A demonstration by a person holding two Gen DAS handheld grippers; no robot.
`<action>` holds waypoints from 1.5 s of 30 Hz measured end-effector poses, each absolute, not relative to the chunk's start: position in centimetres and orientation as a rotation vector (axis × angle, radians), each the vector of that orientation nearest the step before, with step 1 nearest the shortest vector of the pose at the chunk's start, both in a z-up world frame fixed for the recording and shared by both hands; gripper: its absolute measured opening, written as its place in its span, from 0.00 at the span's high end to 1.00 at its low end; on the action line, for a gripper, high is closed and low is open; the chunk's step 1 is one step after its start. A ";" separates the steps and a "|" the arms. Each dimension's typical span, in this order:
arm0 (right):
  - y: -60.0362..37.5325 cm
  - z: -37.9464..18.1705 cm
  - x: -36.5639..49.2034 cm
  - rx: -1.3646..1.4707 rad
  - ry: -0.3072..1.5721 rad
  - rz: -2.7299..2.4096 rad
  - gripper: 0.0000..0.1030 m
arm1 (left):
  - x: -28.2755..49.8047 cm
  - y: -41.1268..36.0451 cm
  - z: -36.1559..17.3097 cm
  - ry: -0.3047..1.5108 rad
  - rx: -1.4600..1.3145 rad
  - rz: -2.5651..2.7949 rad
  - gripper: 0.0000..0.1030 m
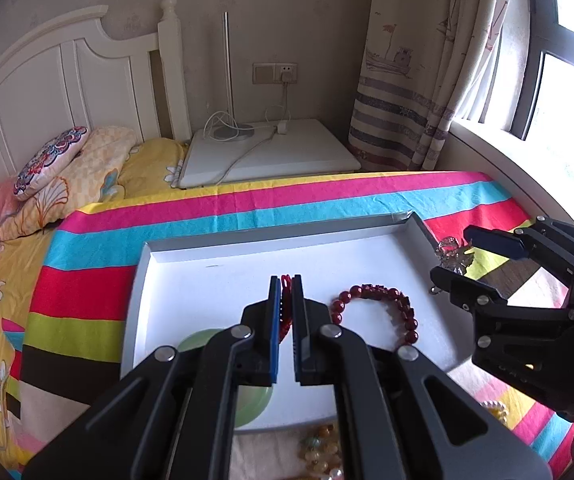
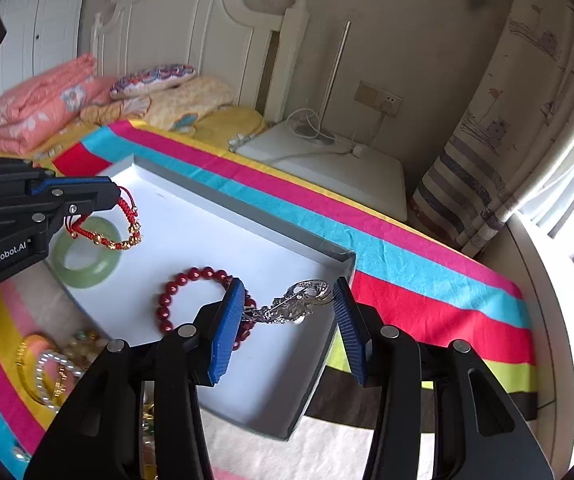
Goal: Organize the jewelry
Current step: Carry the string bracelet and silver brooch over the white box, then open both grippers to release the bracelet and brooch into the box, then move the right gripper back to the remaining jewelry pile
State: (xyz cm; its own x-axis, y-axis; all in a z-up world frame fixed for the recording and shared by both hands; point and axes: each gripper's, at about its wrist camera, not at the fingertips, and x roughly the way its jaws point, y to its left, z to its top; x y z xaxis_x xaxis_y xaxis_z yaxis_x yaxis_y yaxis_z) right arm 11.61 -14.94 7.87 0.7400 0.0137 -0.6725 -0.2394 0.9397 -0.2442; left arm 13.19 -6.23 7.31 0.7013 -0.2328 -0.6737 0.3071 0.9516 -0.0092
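The left gripper (image 1: 285,288) is clamped tight on a red braided cord bracelet with small gold beads (image 2: 121,236), holding it up over the shallow grey-rimmed white tray (image 2: 191,220). From the right wrist view you can see the cord loop dangling from the left tool's tip, hanging right above a pale green jade bangle (image 2: 87,256) that lies flat near the tray's left edge.

The right gripper (image 2: 289,312) is spread wide, with 2 blue pads well apart. A silver filigree brooch (image 2: 295,302) sits between them, over the tray's right corner. Its left end looks like it's touching the left pad (image 2: 227,320), but the right pad isn't pressing on it, so it isn't pinched. I can't tell if the brooch is resting on the tray rim or just hung up against that pad.

A dark red round-bead bracelet (image 2: 191,296) lies flat in the tray, partly hidden behind the right tool's left pad.

The tray sits on a bright striped cloth (image 2: 407,264) in pink, blue, red and lime. Off the tray's near side, on the cloth, there's a little heap of more pieces: a yellow bangle (image 2: 27,364), a pearl bracelet (image 2: 53,380) and some amber-coloured beads (image 1: 321,450).
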 end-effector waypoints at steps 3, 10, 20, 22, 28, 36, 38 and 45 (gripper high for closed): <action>-14.8 7.1 13.1 -0.369 0.760 0.131 0.56 | 14.5 -6.3 6.6 0.755 0.098 -0.293 0.96; -13.6 5.9 16.5 -0.369 0.794 0.149 0.55 | 16.7 -6.1 5.4 0.777 0.105 -0.231 0.94; -11.9 8.7 15.9 -0.290 0.695 0.227 0.40 | 15.9 -2.3 6.3 0.708 0.076 -0.128 0.42; -12.3 9.0 15.7 -0.270 0.687 0.227 0.39 | 15.4 -1.6 6.7 0.687 0.057 -0.118 0.32; -13.3 9.4 14.6 -0.238 0.684 0.225 0.39 | 13.4 -1.3 7.5 0.660 0.069 -0.104 0.17; -14.6 10.0 10.6 -0.198 0.658 0.266 0.37 | 8.9 0.3 7.2 0.659 0.076 -0.082 0.08; -15.0 10.0 9.3 -0.178 0.654 0.281 0.35 | 7.8 1.2 6.8 0.666 0.070 -0.072 0.07; -16.7 9.2 5.0 -0.108 0.654 0.293 0.30 | 3.9 4.0 5.3 0.712 0.010 -0.048 0.07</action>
